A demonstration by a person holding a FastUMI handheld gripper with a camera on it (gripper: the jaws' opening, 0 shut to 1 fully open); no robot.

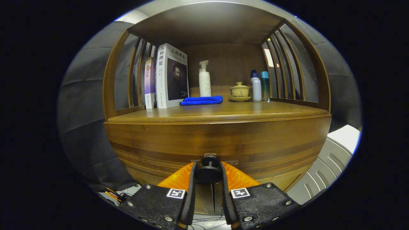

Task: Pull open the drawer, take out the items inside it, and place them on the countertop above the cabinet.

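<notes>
Item: small round black drawer knob (pixel 209 172) on the curved brown wooden drawer front (pixel 217 143). Position relative to your tool (pixel 209 177): the knob sits directly between the two fingers, near their tips, with each finger's inner face close against a side of it. The tool is narrowed almost to the knob's width and appears clamped on it; nothing else is in its hold.

Key relation: the knob's stem runs straight out from the drawer front toward you, in line with the fingers. The drawer front stands square across the tool's line, just beyond the fingertips. Judged from this, your coming move is a straight pull back along the fingers' own axis, with no sideways lean, or the knob may slip out between the pads.

Drawer state: closed or very nearly so; its contents are hidden.

Destination: brown wooden tabletop (pixel 223 113) of the cabinet, directly above the knob. Relative to the knob:
- two upright books (pixel 166 78), above and to the left;
- folded blue cloth (pixel 202 100), straight above, lying flat;
- white pump bottle (pixel 204 80), just behind the cloth;
- pale yellow lidded cup on a saucer (pixel 239 92), above and slightly right;
- white bottle with a blue cap (pixel 255 86) and a teal bottle (pixel 265 85), further right, side by side.

Bare wood lies along the tabletop's front edge, nearest above the knob.
</notes>
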